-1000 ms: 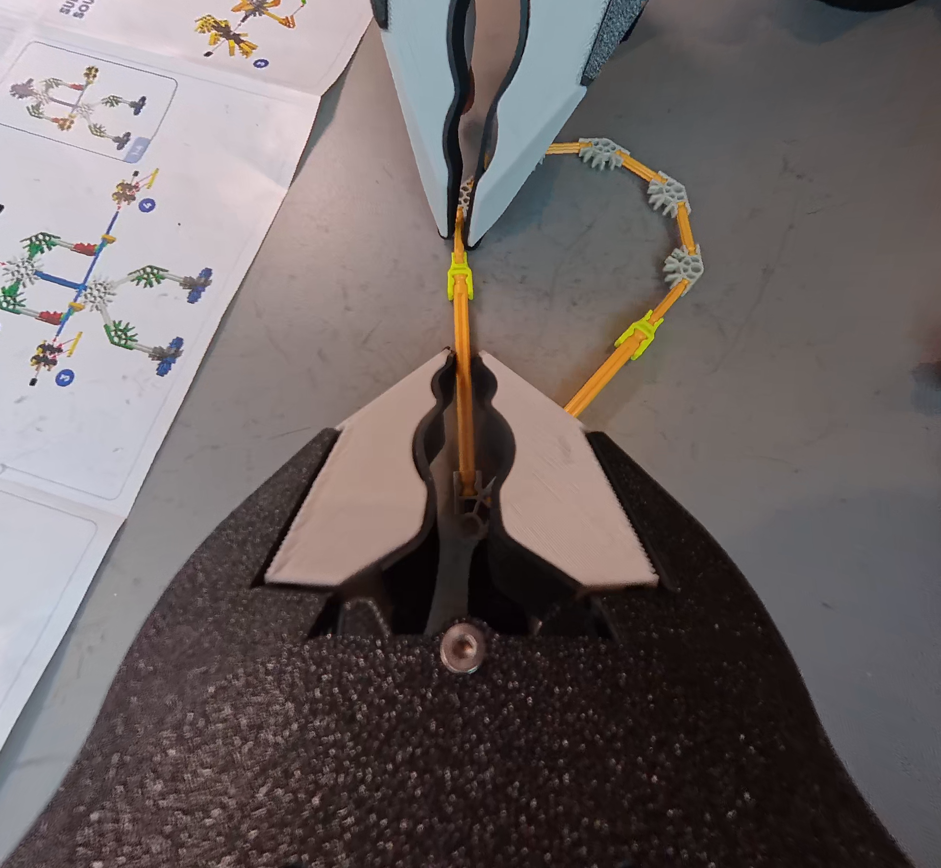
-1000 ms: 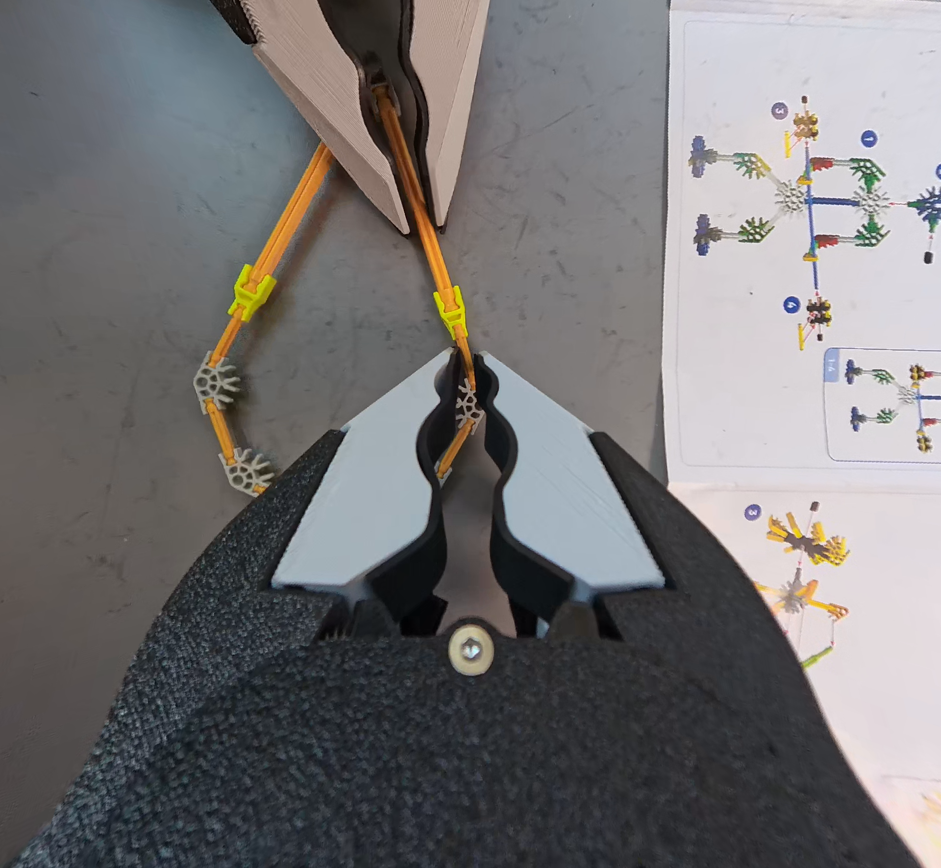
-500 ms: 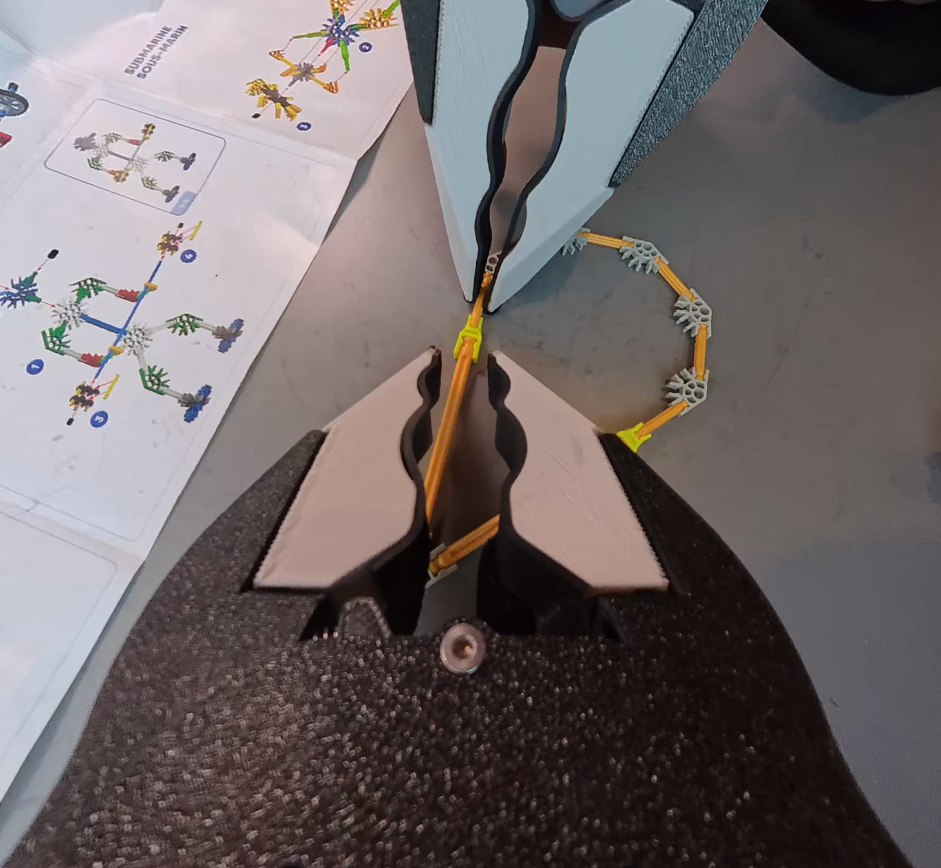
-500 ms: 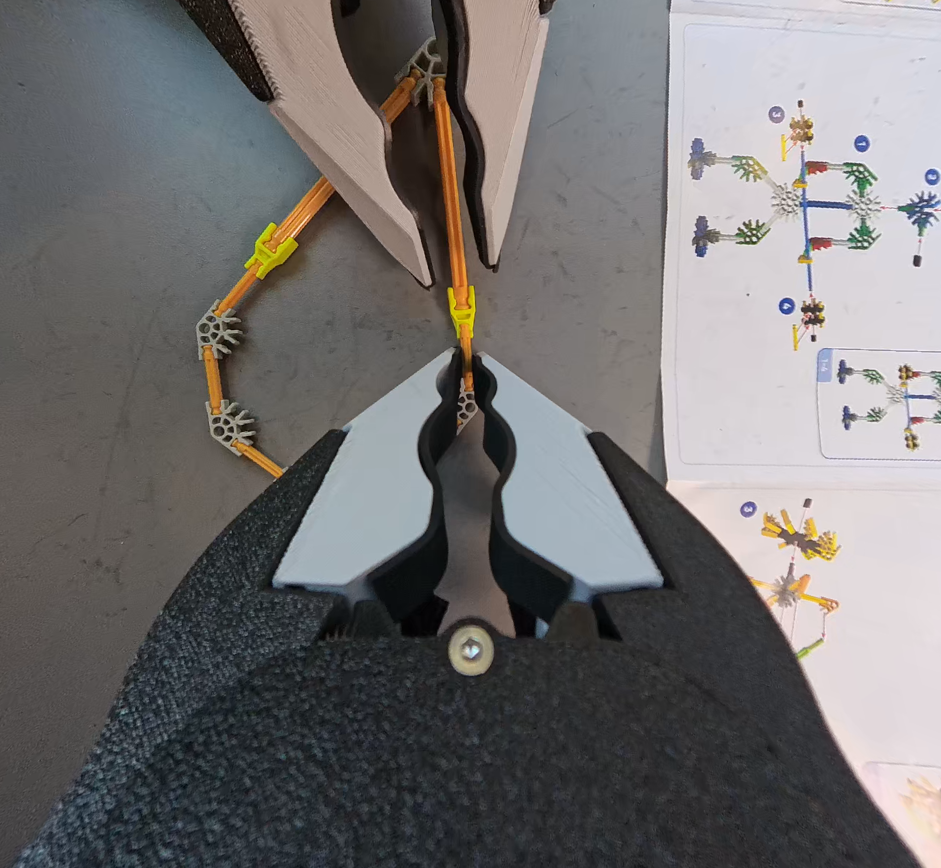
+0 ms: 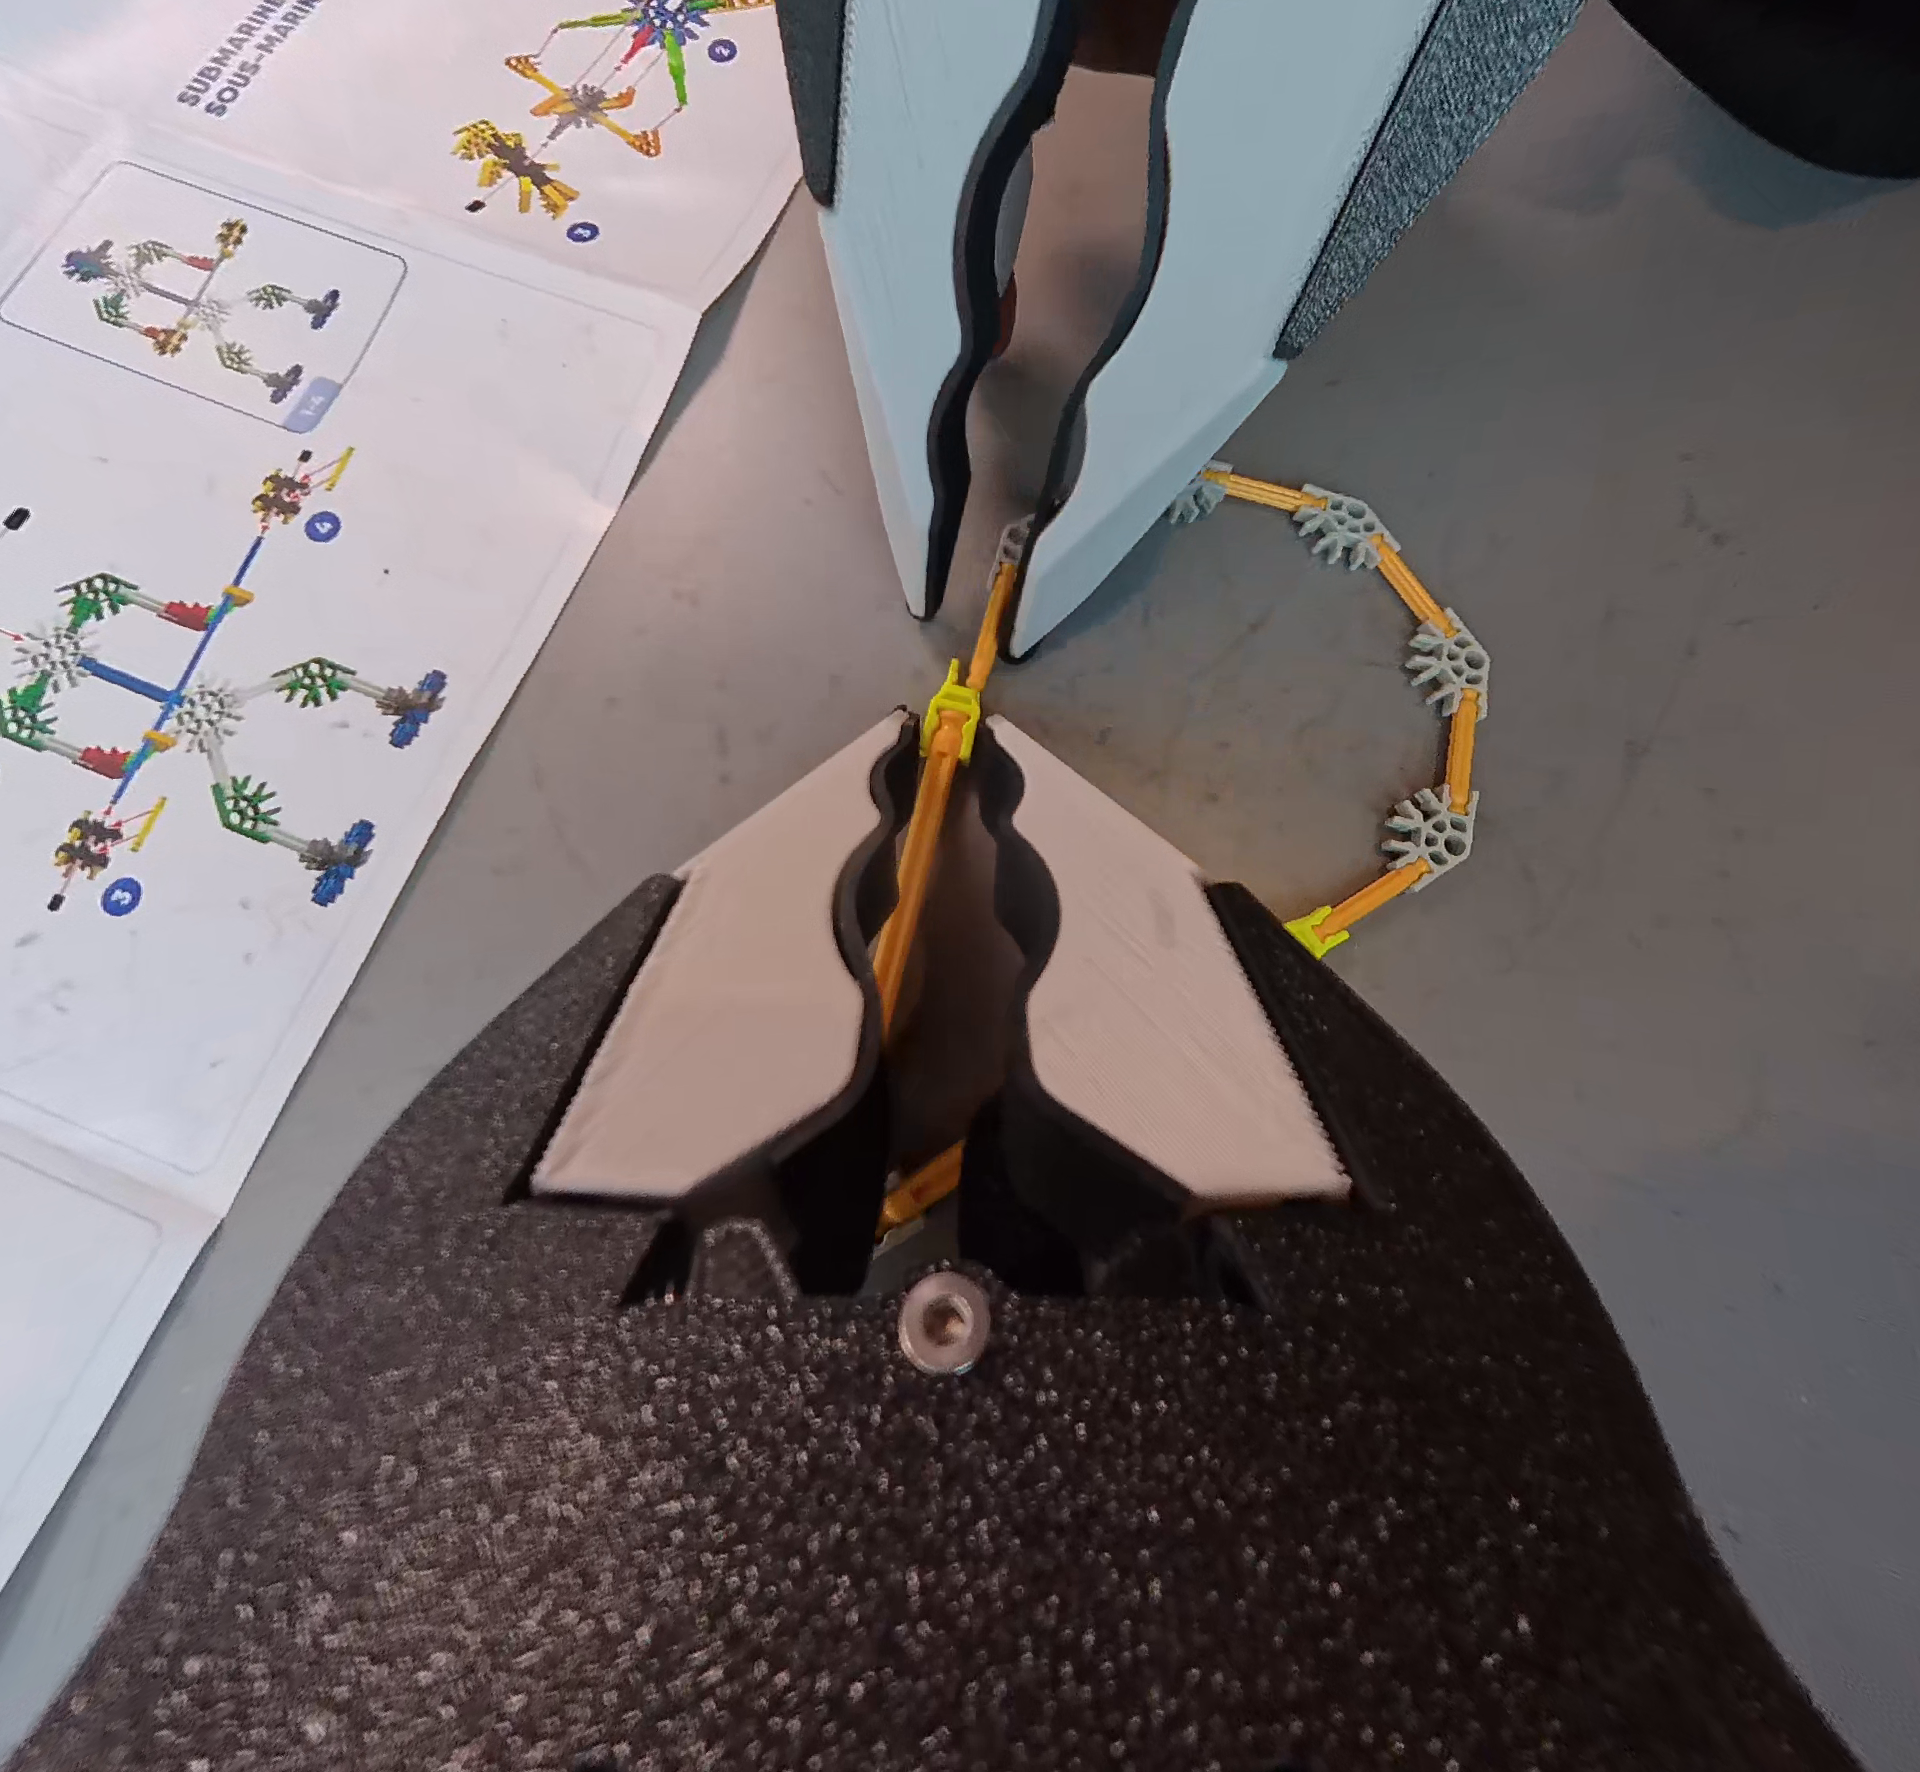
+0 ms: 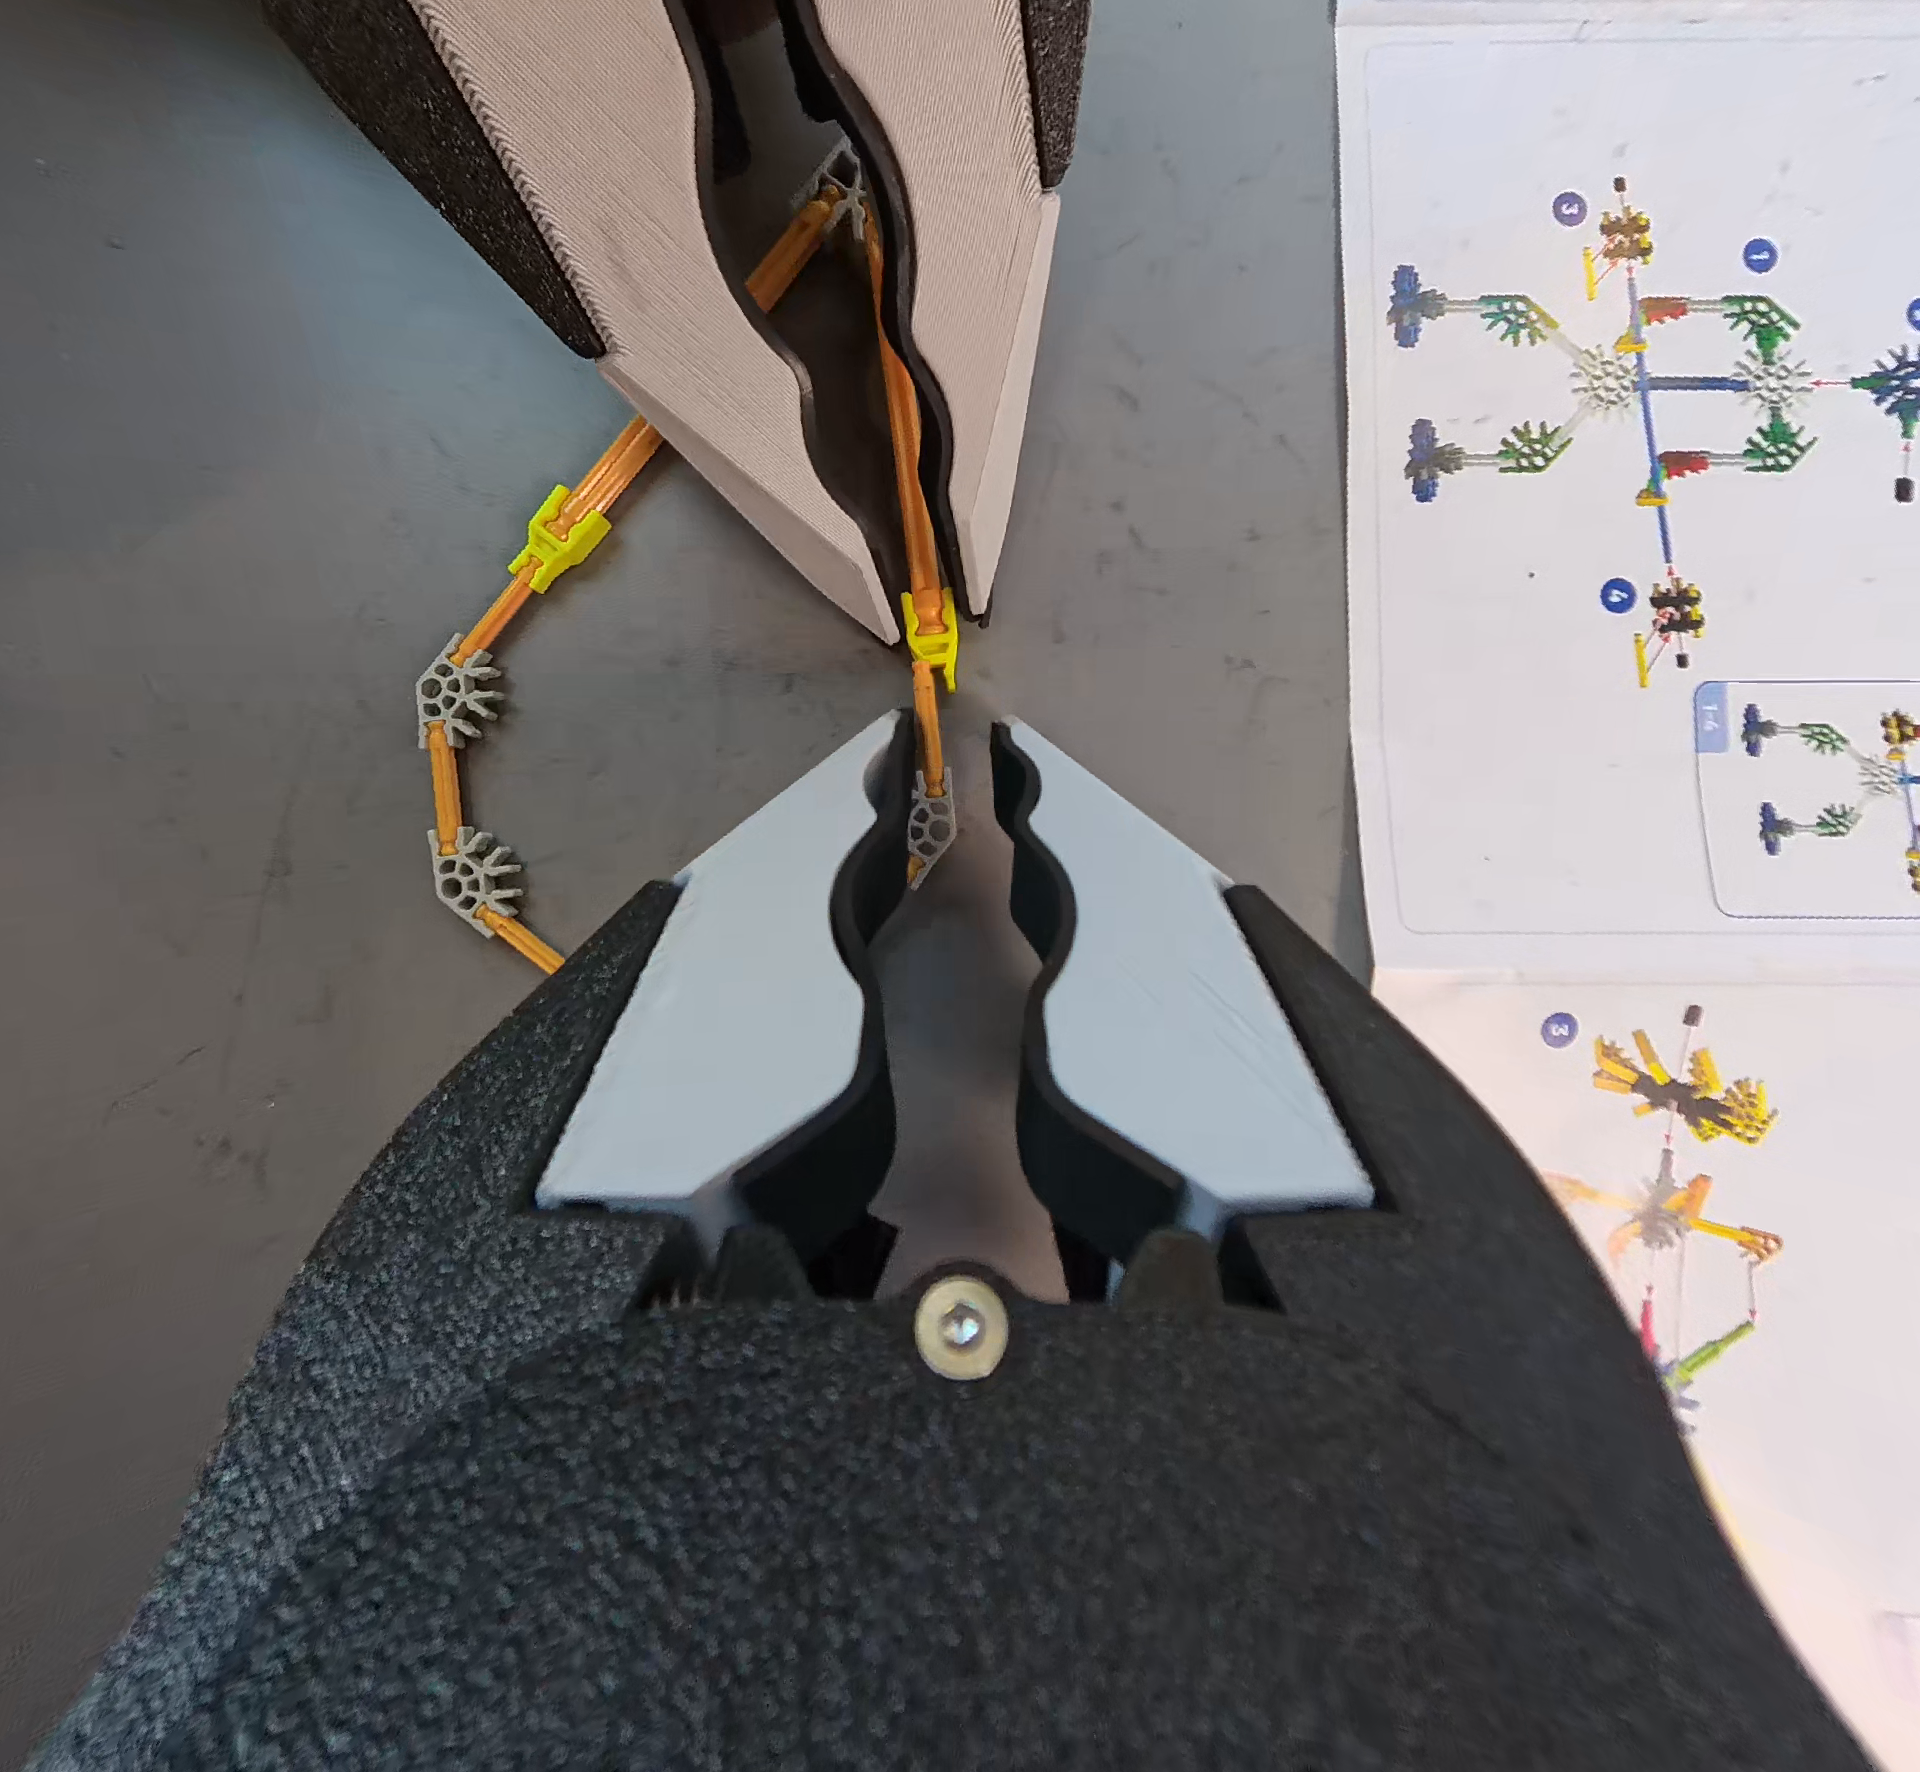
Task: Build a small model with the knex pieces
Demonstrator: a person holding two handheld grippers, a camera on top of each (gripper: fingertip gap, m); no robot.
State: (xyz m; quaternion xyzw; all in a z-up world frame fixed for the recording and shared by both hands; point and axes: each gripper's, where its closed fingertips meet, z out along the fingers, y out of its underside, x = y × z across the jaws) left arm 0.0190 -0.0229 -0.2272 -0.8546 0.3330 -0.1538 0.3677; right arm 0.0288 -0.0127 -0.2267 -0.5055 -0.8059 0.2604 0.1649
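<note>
Both claws have parted since a second ago: then each pinched the rod chain, now neither grips it. Over that second the left claw (image 5: 945, 735) has also slid forward along an orange rod (image 5: 914, 891), so its tips now sit at the yellow clip (image 5: 951, 712) that earlier lay well ahead of them.

The left claw is slightly open, the rod running loose through the gap and close against one finger; a grey connector (image 6: 836, 190) lies deep between its fingers. The right claw (image 6: 951, 735) is slightly open too, tips facing the left claw's just across the clip, with another grey connector (image 6: 928, 818) lying in its gap beside one finger (image 6: 727, 974), not clamped.

The chain (image 5: 1449, 662) of orange rods and grey connectors lies on the grey bench (image 5: 1610, 1047), looping out from the clip to one side, with a second yellow clip (image 6: 558, 538) on the loop. An instruction sheet (image 5: 312, 475) lies flat on the other side of the clip.
</note>
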